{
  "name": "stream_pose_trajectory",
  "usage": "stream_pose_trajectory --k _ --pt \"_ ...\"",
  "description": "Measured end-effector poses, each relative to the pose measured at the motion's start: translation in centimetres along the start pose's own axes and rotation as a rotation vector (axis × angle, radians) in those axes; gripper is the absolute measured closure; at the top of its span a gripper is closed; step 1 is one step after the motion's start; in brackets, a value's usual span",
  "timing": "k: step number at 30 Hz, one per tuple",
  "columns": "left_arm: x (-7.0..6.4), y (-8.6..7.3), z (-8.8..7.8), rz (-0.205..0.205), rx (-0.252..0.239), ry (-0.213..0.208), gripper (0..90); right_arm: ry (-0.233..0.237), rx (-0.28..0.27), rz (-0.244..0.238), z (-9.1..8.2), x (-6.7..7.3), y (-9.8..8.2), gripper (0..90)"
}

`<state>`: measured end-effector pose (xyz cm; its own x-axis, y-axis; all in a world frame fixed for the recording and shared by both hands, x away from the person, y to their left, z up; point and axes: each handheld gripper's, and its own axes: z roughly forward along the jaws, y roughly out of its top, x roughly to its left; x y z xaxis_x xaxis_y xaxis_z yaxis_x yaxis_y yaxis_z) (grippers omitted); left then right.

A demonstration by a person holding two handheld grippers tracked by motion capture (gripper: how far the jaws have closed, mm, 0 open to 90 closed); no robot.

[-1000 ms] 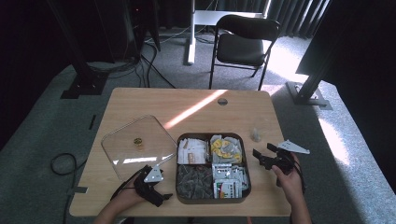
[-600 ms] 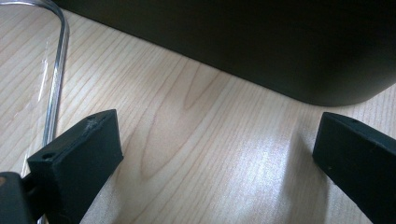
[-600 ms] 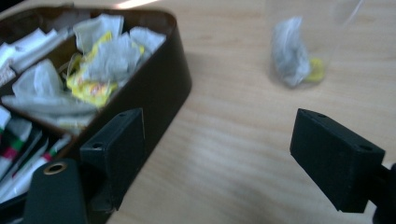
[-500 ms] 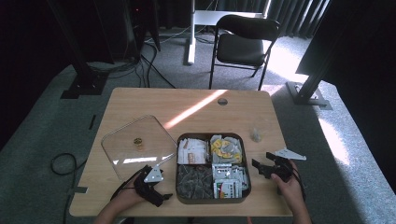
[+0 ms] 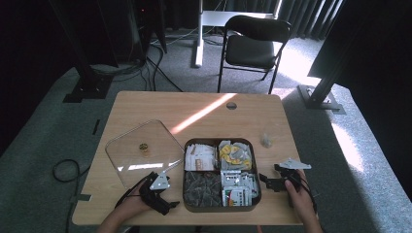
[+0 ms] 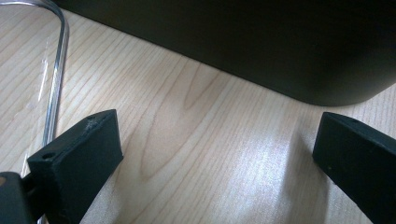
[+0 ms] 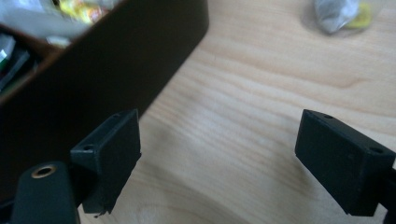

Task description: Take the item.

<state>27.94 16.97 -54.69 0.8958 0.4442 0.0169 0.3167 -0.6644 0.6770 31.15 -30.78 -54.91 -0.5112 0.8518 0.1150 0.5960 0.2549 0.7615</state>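
Observation:
A dark brown box (image 5: 186, 187) with four compartments of packets sits at the table's near middle. My left gripper (image 5: 168, 202) rests low on the table by the box's near left corner, open. In the left gripper view its jaws (image 6: 215, 158) stand wide over bare wood, facing the box's dark wall (image 6: 261, 42). My right gripper (image 5: 266, 181) is just off the box's right side, open. Its jaws (image 7: 219, 158) have just been opening further with nothing between them, and the box wall (image 7: 107, 70) is close by the left one.
A clear lid (image 5: 141, 155) with a small gold knob lies flat left of the box; its rim (image 6: 56, 70) is beside my left jaw. A small crumpled packet (image 5: 266, 141) lies on the wood right of the box, also in the right gripper view (image 7: 341, 14). A chair stands beyond the table.
My right gripper has sunk toward the table beside the box's right wall. The left gripper has stayed put.

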Motion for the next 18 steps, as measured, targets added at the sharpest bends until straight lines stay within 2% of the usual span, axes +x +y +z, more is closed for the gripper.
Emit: stream_pose_trajectory --k 5,9,15,18 --pt "0.00 0.00 0.00 0.000 0.000 0.000 1.3 -0.026 0.049 -0.064 0.29 0.46 0.03 13.7" --pt "0.00 0.00 0.00 0.000 0.000 0.000 1.3 -0.047 0.063 -0.104 0.39 0.72 0.03 13.7" --pt "0.00 -0.01 0.00 0.000 0.000 0.000 1.2 -0.016 0.065 -0.132 0.39 0.94 -0.02 13.4" --pt "0.00 -0.01 0.00 0.000 0.000 0.000 1.2 -0.015 0.068 -0.130 0.49 1.02 0.05 12.4"
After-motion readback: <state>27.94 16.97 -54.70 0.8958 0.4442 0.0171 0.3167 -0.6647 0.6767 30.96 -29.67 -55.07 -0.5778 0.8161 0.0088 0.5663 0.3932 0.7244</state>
